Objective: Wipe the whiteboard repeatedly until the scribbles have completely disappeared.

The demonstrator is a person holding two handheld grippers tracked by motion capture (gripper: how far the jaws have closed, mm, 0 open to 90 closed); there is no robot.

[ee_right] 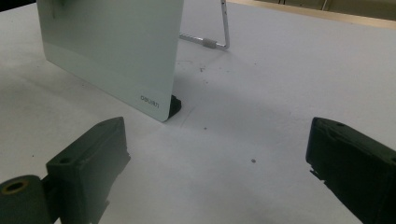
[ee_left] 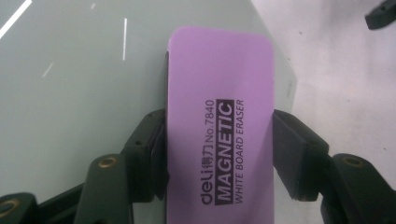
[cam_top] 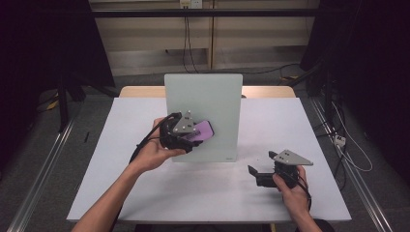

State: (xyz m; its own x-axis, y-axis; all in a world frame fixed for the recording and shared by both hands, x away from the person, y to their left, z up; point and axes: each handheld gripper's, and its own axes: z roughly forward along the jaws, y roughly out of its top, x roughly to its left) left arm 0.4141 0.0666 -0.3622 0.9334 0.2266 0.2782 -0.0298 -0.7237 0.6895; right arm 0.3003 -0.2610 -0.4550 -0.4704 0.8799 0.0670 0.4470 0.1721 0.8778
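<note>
Black jaws of the left gripper (ee_left: 219,154) sit closest to the lens in the left gripper view, clamped on the two long sides of a purple eraser (ee_left: 219,116); printed text reads "MAGNETIC WHITE BOARD ERASER". Pads press flush on both edges, no gap visible.

Eraser position: flat against the face of the small standing whiteboard (cam_top: 203,96), around mid-height, toward the left half as seen from the high view (cam_top: 204,129). Whiteboard stands upright near the centre of the white table (cam_top: 145,193), propped by a metal stand (ee_right: 219,32) behind it.

Board surface around the eraser looks clean in the left gripper view; only light reflections, no marker strokes that I can make out.

Right gripper (ee_right: 217,158): jaws spread wide, nothing between them, resting low over the table to the right of the board's lower corner. From above it sits in the right hand (cam_top: 290,191), well apart from the board.

Judgement on progress: eraser is grasped and already at the board, so pickup and approach are done. Wiping looks mid-way or nearly finished; what remains is likely the last strokes, then setting the eraser down.
</note>
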